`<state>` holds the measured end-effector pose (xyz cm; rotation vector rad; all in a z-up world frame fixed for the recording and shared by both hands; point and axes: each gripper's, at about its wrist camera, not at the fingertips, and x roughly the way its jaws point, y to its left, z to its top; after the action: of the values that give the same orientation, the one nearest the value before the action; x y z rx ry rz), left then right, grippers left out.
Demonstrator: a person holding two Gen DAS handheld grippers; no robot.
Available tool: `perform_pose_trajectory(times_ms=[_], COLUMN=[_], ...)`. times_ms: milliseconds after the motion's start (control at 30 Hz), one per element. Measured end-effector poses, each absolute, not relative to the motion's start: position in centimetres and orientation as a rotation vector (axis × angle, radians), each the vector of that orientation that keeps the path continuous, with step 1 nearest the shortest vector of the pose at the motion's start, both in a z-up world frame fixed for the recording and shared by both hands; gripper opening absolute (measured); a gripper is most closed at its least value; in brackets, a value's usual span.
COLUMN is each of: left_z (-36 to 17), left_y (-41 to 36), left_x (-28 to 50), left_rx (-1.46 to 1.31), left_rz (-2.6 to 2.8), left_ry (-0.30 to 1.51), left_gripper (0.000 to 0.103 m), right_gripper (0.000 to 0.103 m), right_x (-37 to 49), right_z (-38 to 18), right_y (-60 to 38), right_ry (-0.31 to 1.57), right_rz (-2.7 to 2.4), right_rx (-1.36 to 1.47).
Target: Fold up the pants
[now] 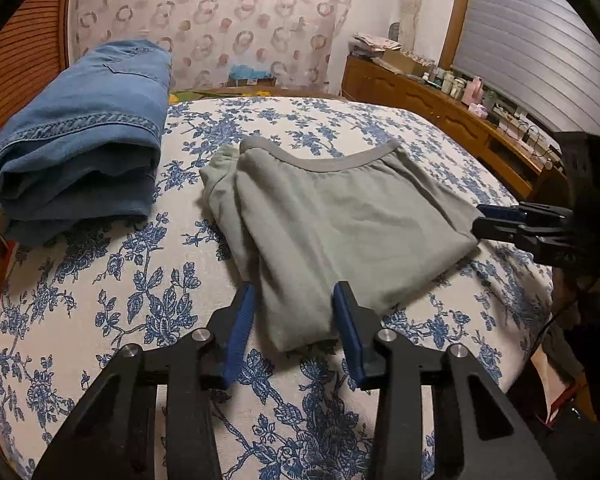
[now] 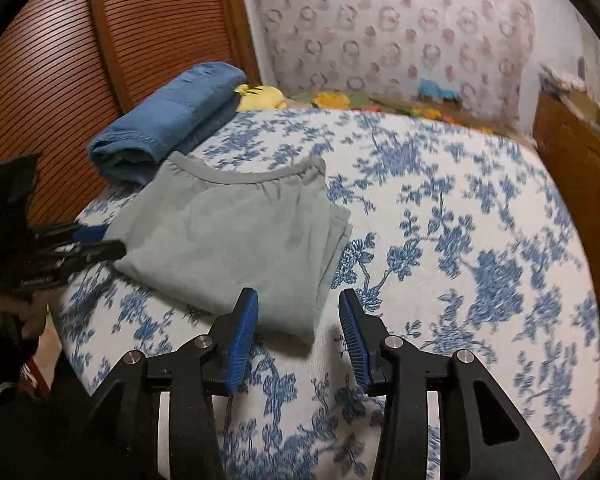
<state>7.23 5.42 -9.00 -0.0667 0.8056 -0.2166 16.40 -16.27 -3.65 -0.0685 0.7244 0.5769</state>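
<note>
Blue pads of our left gripper [image 1: 294, 328] and right gripper [image 2: 298, 330] stand partly apart, gripping nothing, each straddling a near corner of the folded grey pants [image 1: 340, 224]. We judge the fold finished, so the bundle rests mid-bed [image 2: 460, 240], beside folded jeans [image 1: 80, 140] at the headboard-side edge.

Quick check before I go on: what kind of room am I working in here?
Most likely a bedroom in a home. The grey pants lie folded on a bed with a blue floral bedspread, a patterned curtain hangs behind, and a wooden dresser holds bottles and clutter.
</note>
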Motion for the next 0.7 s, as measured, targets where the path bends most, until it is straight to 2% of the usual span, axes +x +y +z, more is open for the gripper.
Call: perform_pose_trajectory(times_ms=[233,300,333,400,467,533,700], left_z=[-9.1,-9.1,-9.2,-9.2,-9.0,-8.7,-7.5], left_y=[5.1,5.1,5.0,4.7,4.3,4.3,4.5], left_x=[7.6,7.7,7.7,7.7,7.5,7.3,6.3], left_rx=[-0.061,-0.06,-0.062,-0.052,-0.032,-0.032,-0.036], left_rz=[-0.205,-0.207,-0.218,-0.225,-0.223,-0.228,-0.253], left_ry=[0.803,0.801,0.806,0.806,0.803,0.8,0.779], left_gripper=[0.042,0.038,0.032,0.026,0.019,0.015,0.014], right_gripper=[0.044,0.044,0.039,0.022,0.011,0.007,0.006], right_x=[17.2,17.2,17.2,16.9,16.6,16.2,14.9], right_z=[-4.0,-4.1,-4.1,-4.2,-4.1,-4.1,-3.8], right_y=[-14.8,-14.5,-14.5,-14.5,-14.3,-14.2,-14.7], right_ry=[0.746,0.75,0.749,0.76,0.752,0.743,0.728], right_rz=[0.544,0.542,0.547,0.578,0.594,0.594,0.612], right_rx=[-0.083,-0.092,-0.091,-0.087,-0.104,-0.11,-0.114])
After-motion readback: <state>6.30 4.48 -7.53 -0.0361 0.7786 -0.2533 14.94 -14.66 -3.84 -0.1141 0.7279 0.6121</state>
